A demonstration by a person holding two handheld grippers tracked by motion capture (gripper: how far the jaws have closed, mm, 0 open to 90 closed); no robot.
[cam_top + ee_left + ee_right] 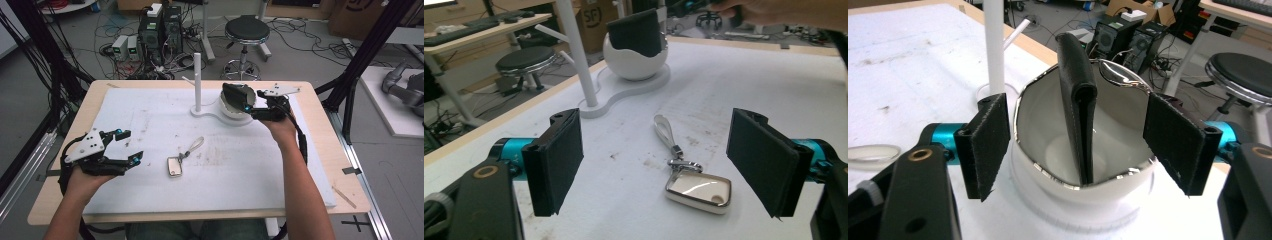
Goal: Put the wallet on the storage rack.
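Black folded leather wallet [1077,107] stands upright in white round bowl [1083,192], far right of desk [310,95]. R gripper [1075,145] jaws open either side, not touching; L gripper [669,167] jaws open near left.

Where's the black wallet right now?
The black wallet stands on edge inside the white bowl at the far middle of the table, beside the white post, between the open jaws of the right gripper.
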